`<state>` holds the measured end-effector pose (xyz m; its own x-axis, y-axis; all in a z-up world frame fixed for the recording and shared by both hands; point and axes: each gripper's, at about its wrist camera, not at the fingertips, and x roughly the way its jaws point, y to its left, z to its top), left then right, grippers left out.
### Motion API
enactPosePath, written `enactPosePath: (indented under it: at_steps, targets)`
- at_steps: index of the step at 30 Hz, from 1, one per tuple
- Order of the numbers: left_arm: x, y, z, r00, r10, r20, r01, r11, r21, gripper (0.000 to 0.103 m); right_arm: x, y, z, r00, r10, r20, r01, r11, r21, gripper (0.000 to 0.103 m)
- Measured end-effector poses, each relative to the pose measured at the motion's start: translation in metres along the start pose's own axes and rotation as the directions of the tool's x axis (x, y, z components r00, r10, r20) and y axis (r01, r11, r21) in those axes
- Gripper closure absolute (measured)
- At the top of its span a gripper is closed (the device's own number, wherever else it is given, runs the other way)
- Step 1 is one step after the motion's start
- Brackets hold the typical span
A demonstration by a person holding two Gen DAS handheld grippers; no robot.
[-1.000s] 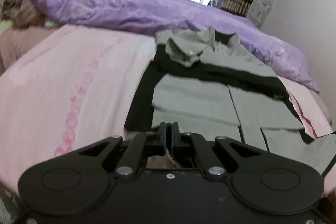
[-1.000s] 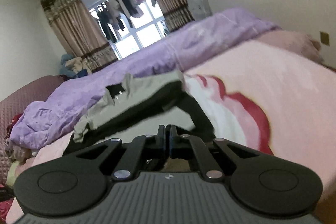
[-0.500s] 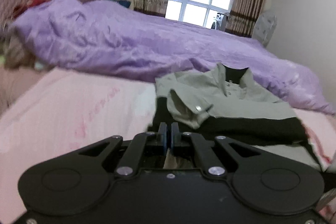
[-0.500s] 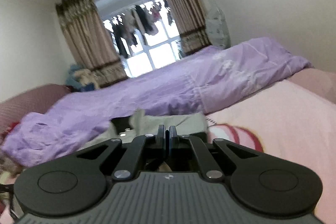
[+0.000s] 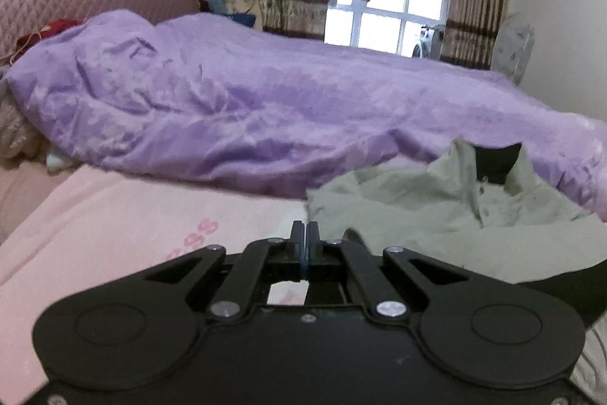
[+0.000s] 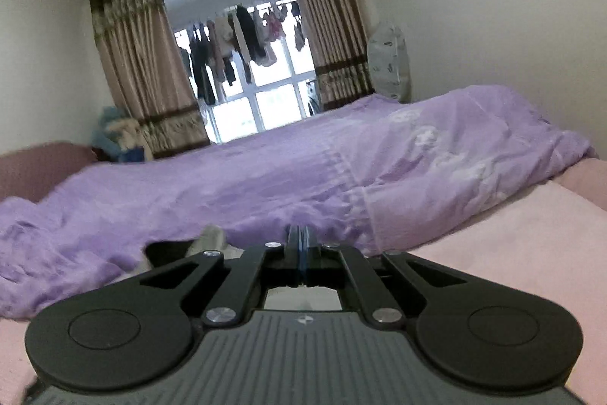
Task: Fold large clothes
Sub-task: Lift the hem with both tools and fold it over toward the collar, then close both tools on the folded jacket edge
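on the pink bedsheet (image 5: 114,215), a rumpled grey-green collared shirt (image 5: 436,207)

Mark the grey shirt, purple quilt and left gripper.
grey shirt (image 5: 436,211): left wrist view, chest panel beside the button placket.
purple quilt (image 5: 235,116): left wrist view, crumpled middle.
left gripper (image 5: 304,234): left wrist view, between the closed fingertips.

Shirt (image 5: 436,215) on sheet (image 5: 114,215), right of left tongs (image 5: 304,234); quilt (image 5: 265,109) behind; window (image 5: 383,25) probably farthest.
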<state>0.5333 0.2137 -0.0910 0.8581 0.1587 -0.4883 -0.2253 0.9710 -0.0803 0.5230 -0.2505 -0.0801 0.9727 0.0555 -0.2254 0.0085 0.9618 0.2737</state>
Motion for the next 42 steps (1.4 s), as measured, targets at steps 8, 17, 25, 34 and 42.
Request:
enactPosePath:
  at_steps: [8, 17, 25, 34, 42]
  targets:
    - [0.005, -0.007, -0.061, 0.977, -0.054, -0.207, 0.079, 0.99, 0.114, 0.097, -0.007, -0.022, -0.047, 0.986, 0.024, -0.165, -0.031, 0.999, -0.04, 0.087]
    - [0.004, -0.026, -0.088, 0.953, -0.09, -0.289, 0.168, 0.952, 0.257, 0.022, -0.026, -0.044, -0.066, 0.951, 0.13, -0.28, -0.145, 0.989, -0.032, 0.019]
    - [0.011, -0.016, -0.092, 0.937, -0.172, -0.304, 0.231, 0.958, 0.171, 0.06, 0.002, -0.04, -0.09, 0.914, 0.129, -0.386, -0.176, 0.98, -0.091, 0.017]
    - [-0.025, -0.02, -0.087, 0.977, -0.144, -0.157, 0.167, 0.975, 0.145, 0.093, -0.017, -0.035, -0.088, 0.951, 0.074, -0.299, -0.13, 0.977, -0.171, 0.078]
    - [-0.062, -0.011, -0.066, 0.98, -0.201, 0.009, 0.199, 0.973, 0.114, 0.093, -0.044, -0.012, -0.076, 0.986, 0.033, -0.162, -0.076, 0.959, -0.272, 0.086]
